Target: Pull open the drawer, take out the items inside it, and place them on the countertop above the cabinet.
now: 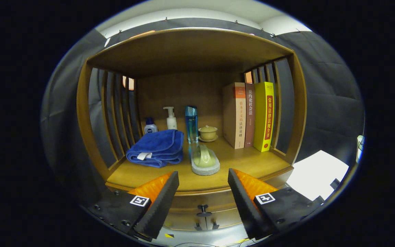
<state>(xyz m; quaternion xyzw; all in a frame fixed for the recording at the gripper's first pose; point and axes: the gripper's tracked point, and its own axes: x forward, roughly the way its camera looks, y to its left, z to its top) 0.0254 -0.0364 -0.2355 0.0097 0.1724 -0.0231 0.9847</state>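
My gripper (202,192) is open, fingers wide apart with nothing between them, held in front of a wooden cabinet. Between and just below the fingertips is the drawer front (190,202) with a dark knob (202,208); it looks closed. Two smaller knobs (206,225) sit lower down. Beyond the fingers lies the countertop (252,163). On it rest a folded blue towel (157,148) and a green item on a grey pad (205,160).
At the back of the counter stand a small blue-capped bottle (150,126), a white pump bottle (171,119), a tall blue bottle (191,124) and a lidded cup on a saucer (207,133). Three books (249,116) stand upright at the right. Slatted side walls enclose the shelf.
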